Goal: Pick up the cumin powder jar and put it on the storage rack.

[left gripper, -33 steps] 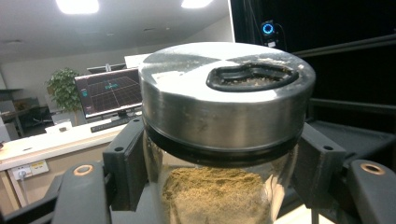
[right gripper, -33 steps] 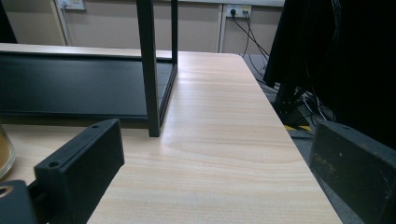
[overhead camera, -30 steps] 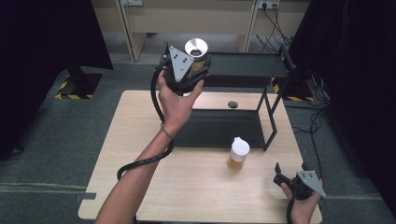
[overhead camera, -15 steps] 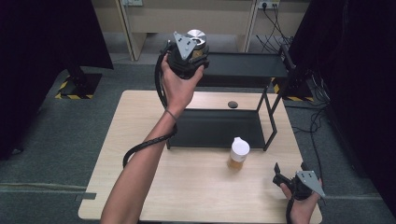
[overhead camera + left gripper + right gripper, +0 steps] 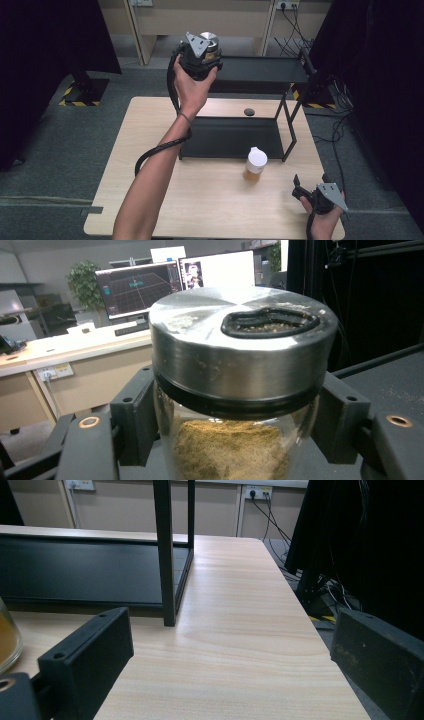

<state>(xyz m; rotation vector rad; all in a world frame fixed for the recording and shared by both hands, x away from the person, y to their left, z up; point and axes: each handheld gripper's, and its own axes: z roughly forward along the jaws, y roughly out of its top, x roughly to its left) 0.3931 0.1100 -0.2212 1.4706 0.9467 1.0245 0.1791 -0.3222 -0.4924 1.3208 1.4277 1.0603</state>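
Note:
A glass jar (image 5: pixel 210 42) with a silver metal lid and brown powder inside is held high, upright, over the left end of the black rack's top shelf (image 5: pixel 260 74). My left gripper (image 5: pixel 204 56) is shut on it. In the left gripper view the jar (image 5: pixel 240 365) stands between the two jaws of the left gripper (image 5: pixel 237 445), which press on its glass sides. My right gripper (image 5: pixel 310 189) rests open at the table's near right corner. The right gripper view shows the right gripper (image 5: pixel 235 670) with nothing but bare table between its jaws.
A white-lidded jar of amber liquid (image 5: pixel 255 165) stands on the wooden table (image 5: pixel 150 165) in front of the rack's lower shelf (image 5: pixel 230 137). A small dark round thing (image 5: pixel 248 111) lies behind that shelf. The rack's leg (image 5: pixel 165 555) rises just ahead of the right gripper.
The left hand has lifted the jar a little and turned it more upright, towards the top shelf. The right gripper has stayed still.

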